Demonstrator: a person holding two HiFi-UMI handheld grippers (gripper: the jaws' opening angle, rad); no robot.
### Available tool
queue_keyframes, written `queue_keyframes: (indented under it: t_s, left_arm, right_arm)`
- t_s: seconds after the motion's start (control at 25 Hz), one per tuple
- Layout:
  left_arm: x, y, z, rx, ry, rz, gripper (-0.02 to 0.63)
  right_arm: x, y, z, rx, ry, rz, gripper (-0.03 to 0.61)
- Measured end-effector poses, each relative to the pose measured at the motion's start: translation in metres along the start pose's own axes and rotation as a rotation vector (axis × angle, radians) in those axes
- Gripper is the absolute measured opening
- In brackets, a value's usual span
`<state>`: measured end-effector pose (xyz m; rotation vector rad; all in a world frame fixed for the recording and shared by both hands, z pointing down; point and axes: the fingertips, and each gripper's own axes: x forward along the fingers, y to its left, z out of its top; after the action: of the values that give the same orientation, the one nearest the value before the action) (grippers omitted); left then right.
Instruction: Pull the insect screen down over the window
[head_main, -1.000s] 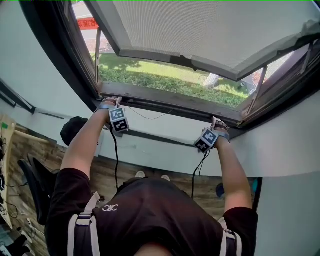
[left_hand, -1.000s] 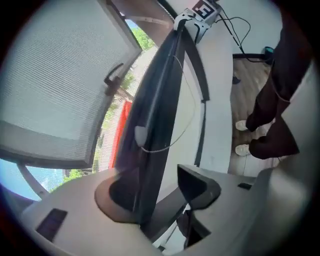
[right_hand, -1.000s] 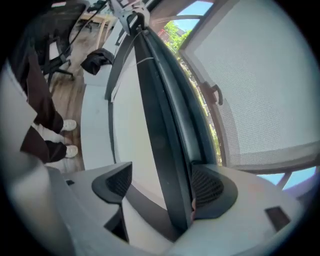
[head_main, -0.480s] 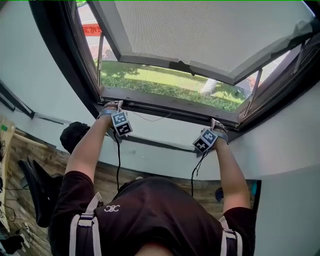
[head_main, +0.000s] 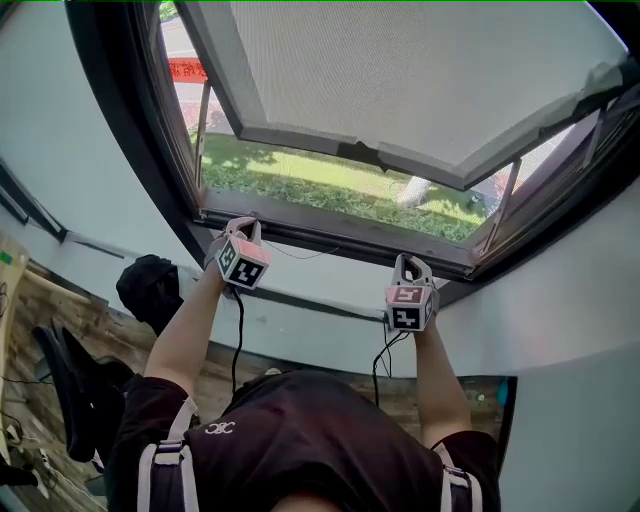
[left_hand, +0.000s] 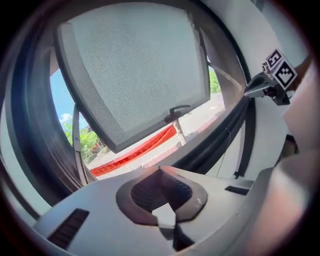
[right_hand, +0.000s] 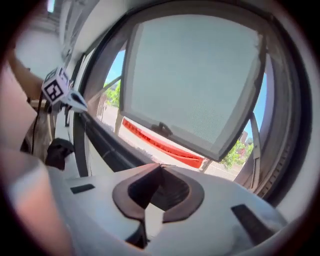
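Note:
The insect screen (head_main: 400, 70), a grey mesh panel, hangs partway down the window, its bottom bar with a small dark handle (head_main: 366, 152) well above the sill (head_main: 330, 228). My left gripper (head_main: 242, 224) and right gripper (head_main: 410, 262) are held up just below the sill, pointing at the screen and touching nothing. In the left gripper view the screen (left_hand: 135, 75) fills the top and the left gripper (left_hand: 159, 167) has its jaws closing until the tips meet, with nothing between them. The right gripper (right_hand: 161, 165) stands the same under the screen (right_hand: 195, 80).
A dark window frame (head_main: 130, 150) surrounds the opening, with grass and a red banner (head_main: 187, 70) outside. A white ledge (head_main: 310, 285) runs under the sill. A black bag (head_main: 150, 290) and a black chair (head_main: 70, 390) stand at lower left. Cables hang from both grippers.
Both grippers have come back off the window's lower frame toward me and now tilt upward. The screen has not moved.

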<state>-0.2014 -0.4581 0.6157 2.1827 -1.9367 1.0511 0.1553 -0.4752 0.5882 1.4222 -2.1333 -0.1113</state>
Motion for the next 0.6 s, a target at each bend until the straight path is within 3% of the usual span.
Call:
queue_keyframes:
  t_s: [0.12, 0.24, 0.44, 0.6]
  left_arm:
    - [-0.019, -0.010, 0.035, -0.145, -0.092, 0.010, 0.011]
    - [-0.043, -0.027, 0.074, -0.260, -0.197, -0.033, 0.011]
    - [-0.103, -0.052, 0.131, -0.325, -0.361, -0.082, 0.011]
    - [-0.131, -0.061, 0.151, -0.339, -0.436, -0.088, 0.011]
  right_arm:
    - [-0.016, 0.004, 0.040, 0.155, -0.125, 0.014, 0.005]
    - [-0.037, 0.009, 0.081, 0.262, -0.246, 0.024, 0.005]
    - [-0.080, 0.013, 0.127, 0.356, -0.415, 0.055, 0.005]
    - [-0.100, 0.011, 0.139, 0.386, -0.471, 0.042, 0.005]
